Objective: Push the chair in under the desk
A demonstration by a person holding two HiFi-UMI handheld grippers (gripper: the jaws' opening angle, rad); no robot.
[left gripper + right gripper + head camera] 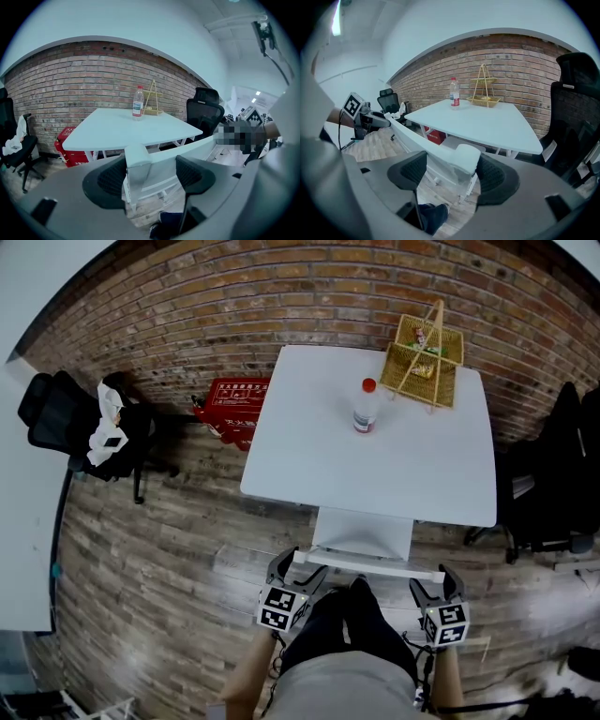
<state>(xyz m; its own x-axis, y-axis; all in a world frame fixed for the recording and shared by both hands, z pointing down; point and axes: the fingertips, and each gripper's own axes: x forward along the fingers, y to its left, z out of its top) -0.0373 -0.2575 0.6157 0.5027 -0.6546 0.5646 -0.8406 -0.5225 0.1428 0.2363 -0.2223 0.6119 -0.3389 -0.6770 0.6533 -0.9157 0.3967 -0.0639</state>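
The white chair [364, 532] stands with its seat partly under the white desk [309, 456], its back rail toward me. My left gripper [286, 568] is open and straddles the rail's left corner post [137, 164]; the left pad [110, 180] lies against it, the right pad stands off. My right gripper [431, 585] is open astride the right corner post [464, 161], with the right pad [492, 176] close against it and a gap on the other side. In the right gripper view the rail runs left to the left gripper [358, 115].
A water bottle [366, 406] and a wicker basket [424, 357] stand on the desk. A black office chair [84, 427] sits at the left, another [553, 474] at the right. A red crate [234, 409] lies by the brick wall [281, 296]. The person's legs [352, 624] are behind the chair.
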